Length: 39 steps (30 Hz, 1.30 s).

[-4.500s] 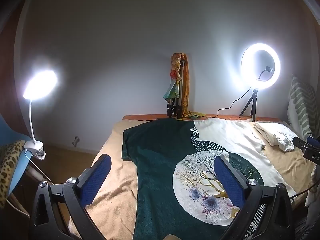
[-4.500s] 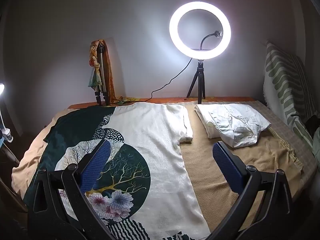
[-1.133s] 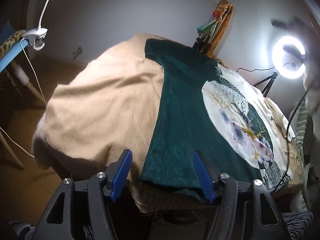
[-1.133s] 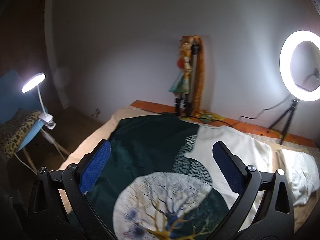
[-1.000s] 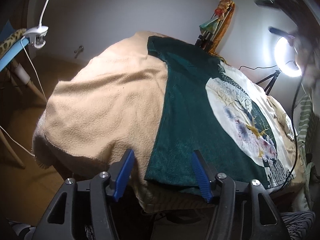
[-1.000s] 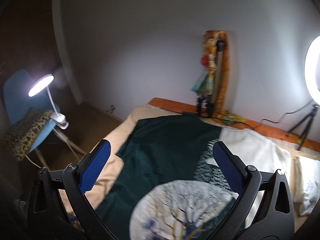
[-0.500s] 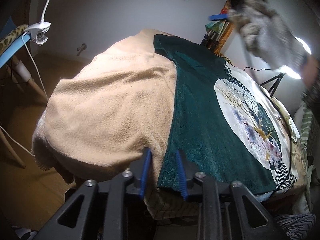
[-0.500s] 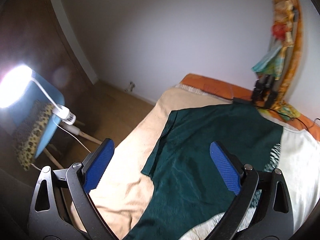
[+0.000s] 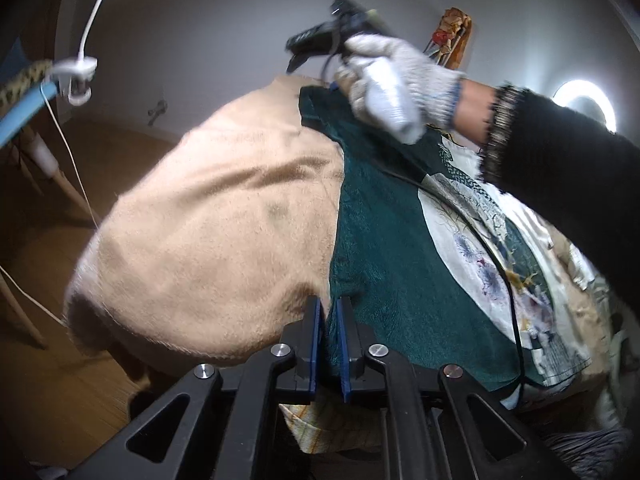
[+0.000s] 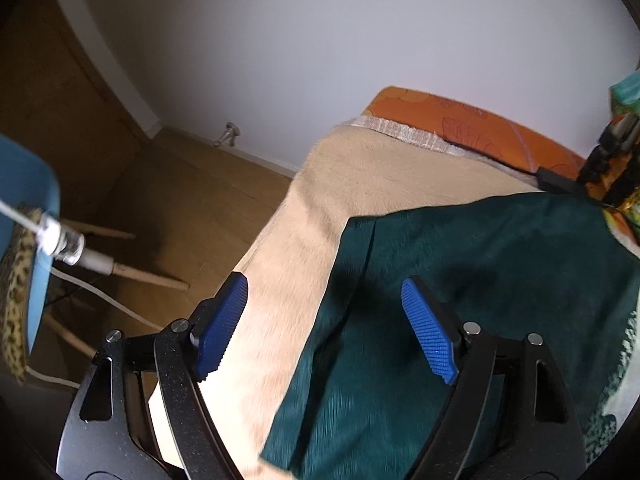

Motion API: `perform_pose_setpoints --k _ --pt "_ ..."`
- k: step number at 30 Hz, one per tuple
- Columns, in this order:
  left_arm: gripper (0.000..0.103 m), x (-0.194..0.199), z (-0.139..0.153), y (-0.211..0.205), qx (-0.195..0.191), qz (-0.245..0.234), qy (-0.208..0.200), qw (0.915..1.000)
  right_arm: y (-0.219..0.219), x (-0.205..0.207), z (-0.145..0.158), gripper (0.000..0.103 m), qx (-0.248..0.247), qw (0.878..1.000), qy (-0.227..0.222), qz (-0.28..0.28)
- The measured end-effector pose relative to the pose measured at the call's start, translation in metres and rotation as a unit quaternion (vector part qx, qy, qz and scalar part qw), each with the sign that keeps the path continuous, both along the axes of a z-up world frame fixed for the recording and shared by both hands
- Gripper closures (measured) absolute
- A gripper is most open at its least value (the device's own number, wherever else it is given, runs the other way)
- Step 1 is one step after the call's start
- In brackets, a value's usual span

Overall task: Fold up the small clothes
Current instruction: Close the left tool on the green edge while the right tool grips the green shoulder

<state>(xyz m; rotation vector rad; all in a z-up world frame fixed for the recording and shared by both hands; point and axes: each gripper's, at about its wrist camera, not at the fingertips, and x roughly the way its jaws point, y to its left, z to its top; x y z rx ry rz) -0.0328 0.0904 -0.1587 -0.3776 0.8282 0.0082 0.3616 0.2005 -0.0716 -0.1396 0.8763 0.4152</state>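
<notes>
A dark green and cream T-shirt [image 9: 392,248] with a round tree print lies flat on a beige blanket [image 9: 224,224] over the bed. My left gripper [image 9: 329,312] is shut on the shirt's near bottom-left corner at the bed's front edge. My right gripper [image 10: 324,320] is open and hovers just above the shirt's green left sleeve [image 10: 420,272]; the shirt fills the lower right of the right wrist view. The gloved hand holding the right gripper [image 9: 384,80] shows in the left wrist view, above the sleeve end.
A blue chair with a leopard cushion [image 10: 24,280] and a clip lamp [image 9: 76,76] stand left of the bed. A ring light [image 9: 584,100] glows at the back right. A tripod draped with cloth [image 9: 452,40] stands by the wall. Wooden floor lies left.
My left gripper has closed on the shirt's bottom corner. My right gripper has swung left and down over the green sleeve, jaws narrowing slightly.
</notes>
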Motion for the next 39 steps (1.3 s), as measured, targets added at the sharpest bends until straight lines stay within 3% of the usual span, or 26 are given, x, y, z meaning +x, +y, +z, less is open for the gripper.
perform_pose_setpoints --k 1,2,3,6,11,15,18,21,23,25,31,34,36,38,39 --pt "0.088 -0.001 0.004 -0.002 0.016 0.001 -0.003 0.9999 0.002 0.005 -0.003 0.02 -0.007 1.0 0.001 -0.004" --pt "0.069 -0.004 0.008 -0.003 0.028 0.003 -0.012 0.9995 0.004 0.009 -0.006 0.021 -0.018 1.0 0.0 -0.009" --pt "0.061 -0.006 0.012 -0.004 0.035 0.003 -0.022 0.9992 0.005 0.012 -0.01 0.022 -0.03 0.999 0.003 -0.016" --pt "0.055 -0.009 0.019 -0.011 0.065 -0.008 -0.044 0.9969 0.005 0.019 -0.019 0.035 -0.048 0.998 0.011 -0.028" --pt "0.058 0.009 -0.001 -0.014 0.054 -0.031 0.001 0.9981 -0.003 0.02 -0.014 0.055 -0.048 0.998 0.007 -0.035" --pt "0.063 0.011 0.005 -0.012 0.07 -0.016 -0.012 0.9974 -0.013 0.02 -0.01 0.095 -0.036 0.999 0.018 -0.029" --pt "0.062 0.018 0.02 -0.013 0.088 -0.024 -0.036 0.9952 -0.023 0.02 -0.006 0.098 -0.023 0.999 0.02 -0.026" --pt "0.06 0.034 0.021 -0.018 0.093 -0.054 -0.027 0.9938 -0.031 0.019 0.003 0.099 -0.014 1.0 0.01 -0.02" --pt "0.06 0.045 0.009 -0.019 0.082 -0.068 -0.001 0.9943 -0.037 0.023 0.01 0.099 0.0 1.0 0.004 -0.017" --pt "0.06 0.053 -0.009 -0.017 0.045 -0.083 0.038 0.9948 -0.045 0.022 0.018 0.1 0.015 1.0 0.0 -0.014" --pt "0.059 0.047 -0.015 -0.004 0.028 -0.055 0.036 0.9974 -0.064 0.018 0.037 0.1 0.038 0.999 -0.016 0.004" --pt "0.069 0.044 -0.017 -0.007 0.043 -0.055 0.034 0.997 -0.075 0.016 0.043 0.1 0.048 0.999 -0.019 0.004" --pt "0.09 0.042 -0.016 -0.009 0.057 -0.06 0.034 0.9959 -0.084 0.014 0.046 0.1 0.058 0.998 -0.02 0.002" --pt "0.103 0.041 -0.017 -0.009 0.041 -0.064 0.031 0.9966 -0.092 0.014 0.049 0.1 0.067 0.998 -0.021 -0.001" --pt "0.103 0.039 -0.015 -0.008 0.034 -0.062 0.026 0.9972 -0.096 0.014 0.05 0.1 0.072 0.997 -0.02 -0.002"
